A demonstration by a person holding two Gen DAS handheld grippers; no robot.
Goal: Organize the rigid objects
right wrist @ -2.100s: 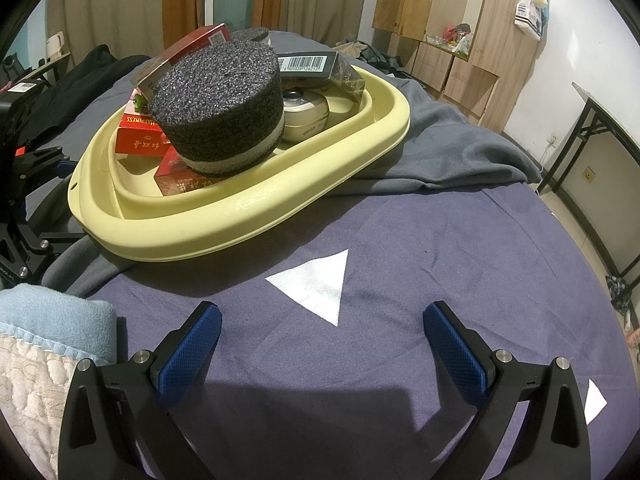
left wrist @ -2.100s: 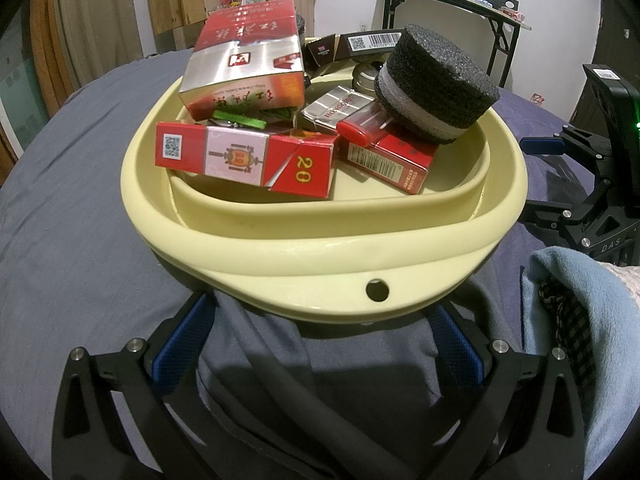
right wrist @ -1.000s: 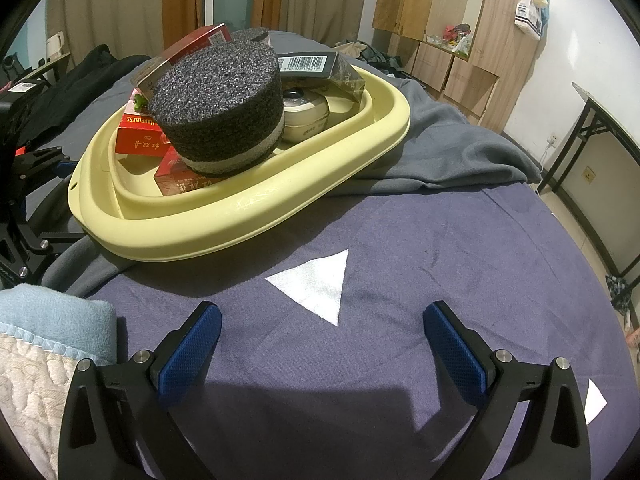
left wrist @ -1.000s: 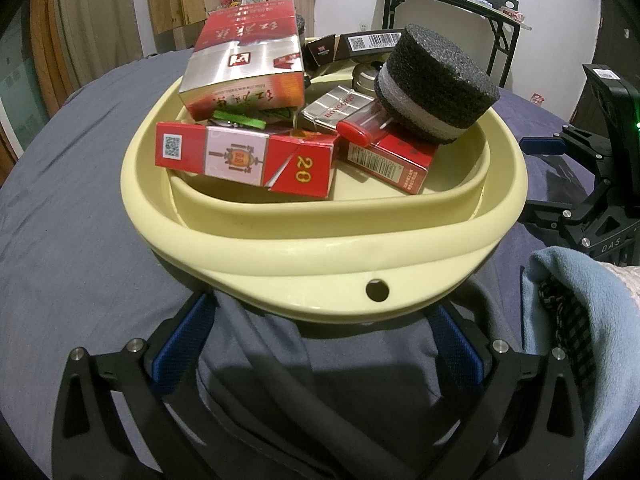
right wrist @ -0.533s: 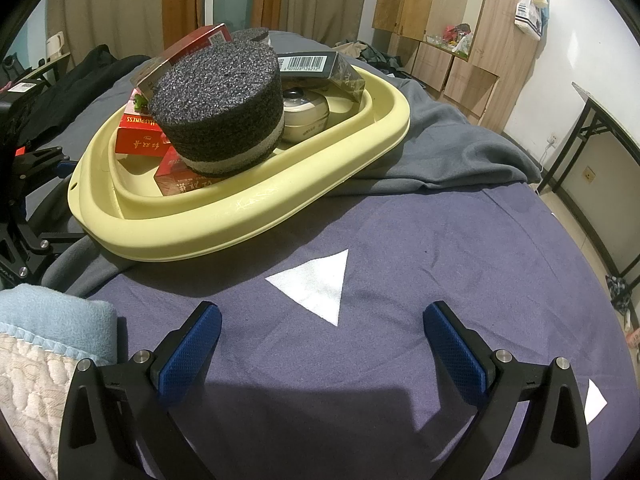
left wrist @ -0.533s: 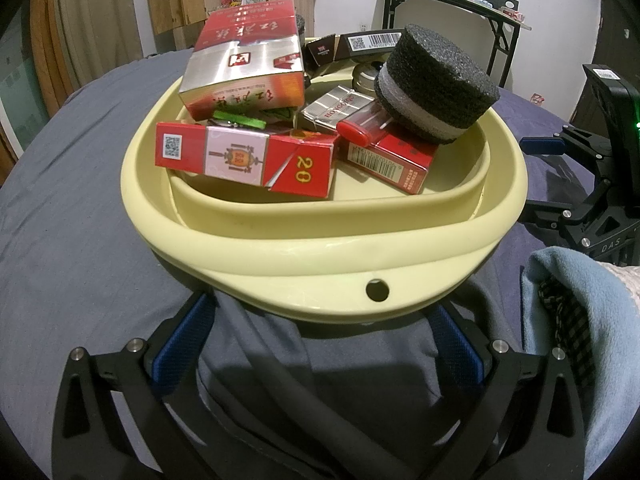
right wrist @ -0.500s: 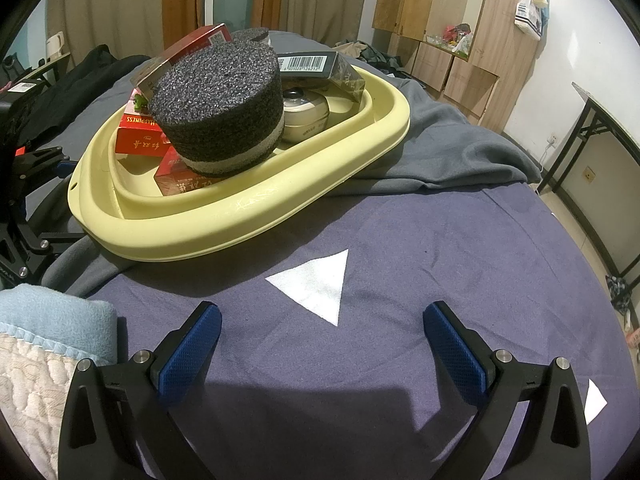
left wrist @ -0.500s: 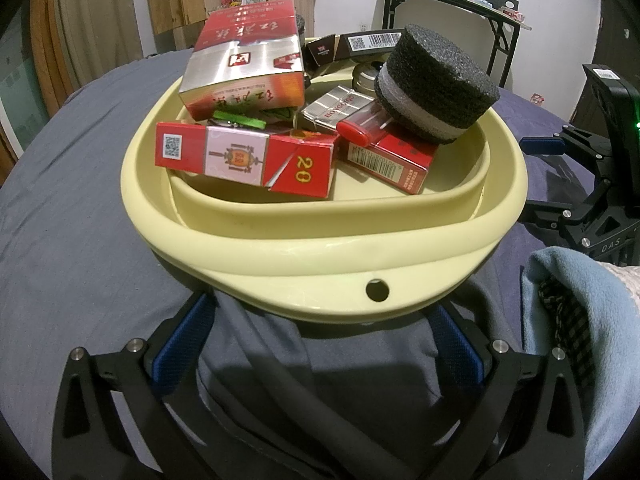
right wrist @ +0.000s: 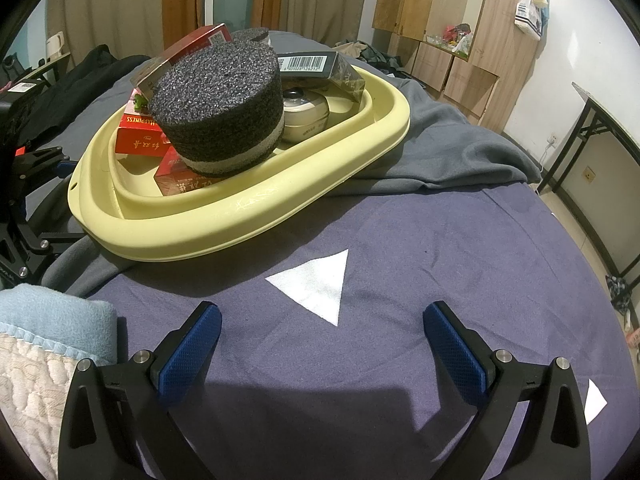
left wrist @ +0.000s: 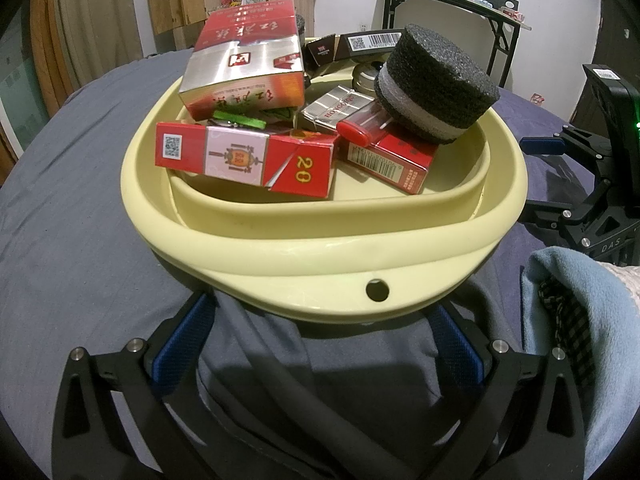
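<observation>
A pale yellow basin (left wrist: 320,256) (right wrist: 248,232) rests on grey cloth on a bed. Inside lie red cigarette boxes (left wrist: 244,160), a large red and silver carton (left wrist: 244,68), a black foam disc (left wrist: 436,92) (right wrist: 220,108), a red lighter (left wrist: 356,130), a black barcoded box (right wrist: 316,66) and a cream round tin (right wrist: 306,116). My left gripper (left wrist: 320,332) stands open just below the basin's near rim, over a grey garment. My right gripper (right wrist: 320,332) stands open over the purple sheet, to the right of the basin, holding nothing.
A light blue towel (left wrist: 568,320) (right wrist: 52,320) lies between the two grippers. A grey garment (right wrist: 444,156) spreads beyond the basin. White triangles (right wrist: 316,284) mark the purple sheet. Wooden cabinets (right wrist: 448,20) and a folding table (left wrist: 452,0) stand at the walls.
</observation>
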